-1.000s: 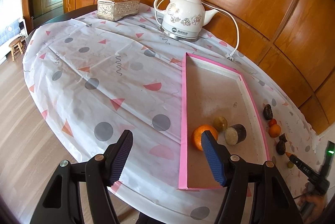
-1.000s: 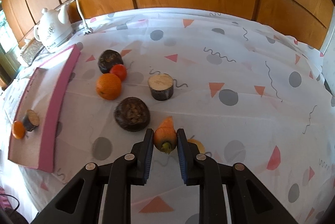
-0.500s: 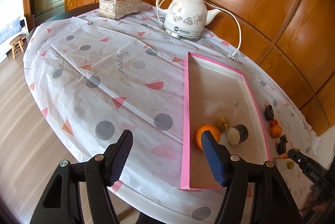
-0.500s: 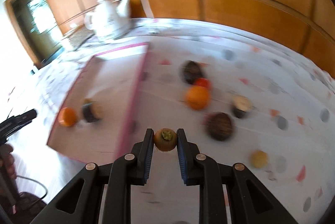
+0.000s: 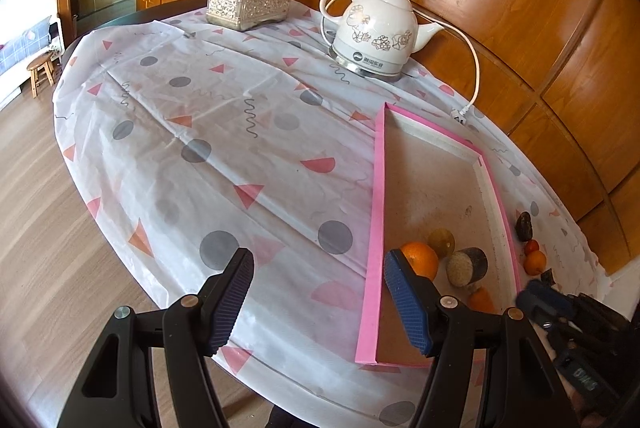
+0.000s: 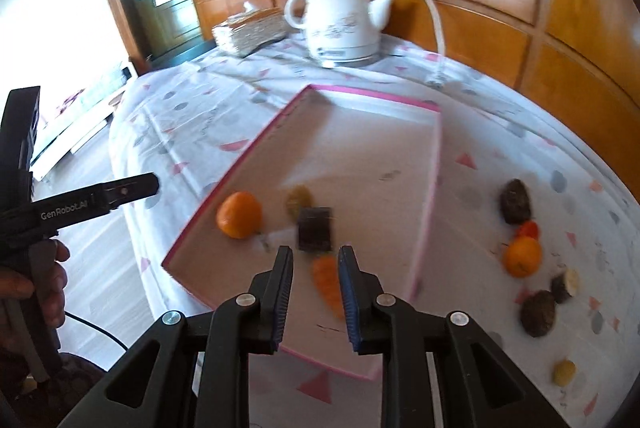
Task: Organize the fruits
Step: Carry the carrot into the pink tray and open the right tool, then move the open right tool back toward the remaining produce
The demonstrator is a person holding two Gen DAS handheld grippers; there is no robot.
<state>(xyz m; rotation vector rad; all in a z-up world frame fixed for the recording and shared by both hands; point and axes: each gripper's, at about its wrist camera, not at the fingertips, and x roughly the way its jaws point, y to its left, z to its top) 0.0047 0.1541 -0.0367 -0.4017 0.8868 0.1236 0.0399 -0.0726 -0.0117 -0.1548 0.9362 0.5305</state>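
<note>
Wood-panelled walls curve behind your round desk [image 5: 168, 156], which is draped in a white cloth printed with grey dots and pink triangles. At the far side stand a white floral kettle [image 5: 374, 28] on its base and, left of it, an ornate tissue box [image 5: 248, 3]. The long pink-edged tray [image 6: 434, 164] lies on the cloth nearer you. Inside its near end sit an orange [image 6: 239, 214], a dull yellow-green fruit [image 6: 298, 199] and a dark cut cylinder with a pale end [image 5: 466, 265], all close together. Outside the tray's right edge more fruit lies loose on the cloth: a second orange [image 6: 522, 255] with a small red fruit [image 6: 527, 228] touching it, dark brown rough pieces, and a small yellow one [image 6: 564, 372] nearest you. Your right hand-held gripper [image 6: 316, 282] is over the tray's near end, its pads pinched on a small carrot [image 6: 328, 282]. Your left hand-held gripper [image 5: 318, 298] hangs over the desk's near edge, jaws about half spread and holding nothing.
</note>
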